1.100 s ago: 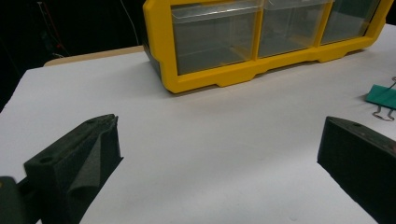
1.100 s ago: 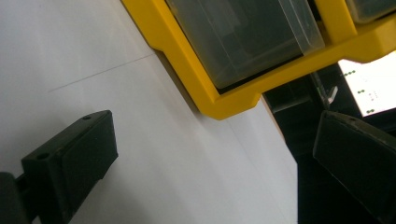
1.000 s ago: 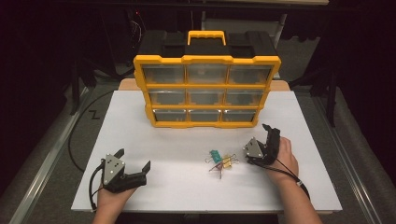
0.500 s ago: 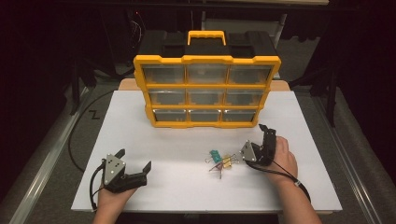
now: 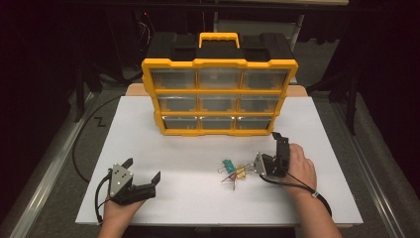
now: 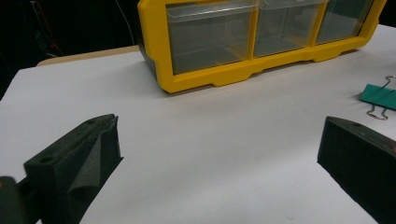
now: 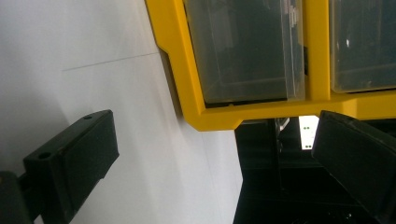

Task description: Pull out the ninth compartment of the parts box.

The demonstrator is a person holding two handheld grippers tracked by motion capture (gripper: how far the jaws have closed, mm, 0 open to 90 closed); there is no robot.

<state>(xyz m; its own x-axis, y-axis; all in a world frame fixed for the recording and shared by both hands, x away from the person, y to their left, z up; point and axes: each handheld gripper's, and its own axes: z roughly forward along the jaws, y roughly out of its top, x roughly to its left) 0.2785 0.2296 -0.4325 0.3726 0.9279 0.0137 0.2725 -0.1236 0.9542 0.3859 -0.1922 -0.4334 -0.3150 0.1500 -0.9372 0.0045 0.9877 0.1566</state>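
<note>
Two grippers are working over a white table (image 5: 198, 198), one in each of the person's hands. A small heap of binder clips (image 5: 233, 171) is lying near the front middle of the table, well in front of a yellow drawer organizer (image 5: 219, 96); a green clip is sitting at the back of the heap, a yellow one just beside it, and a few thin wire handles are sticking out toward the front. In the left gripper view the green binder clip (image 6: 379, 96) is showing at the right edge, flat on the table.

The right gripper (image 5: 277, 148) is hovering just to the right of the heap, tipped on its side, with its jaws standing wide apart and gripping nothing; its grey plate is facing the clips. In the right gripper view the right gripper (image 7: 215, 154) is looking past the table toward a lower corner of the organizer (image 7: 243, 65).

The left gripper (image 5: 143, 173) is resting near the front left of the table, well apart from the clips, its jaws likewise spread and holding nothing. In its own view the left gripper (image 6: 219, 154) is framing bare table, with the organizer's bottom row of clear drawers (image 6: 210, 37) beyond.
</note>
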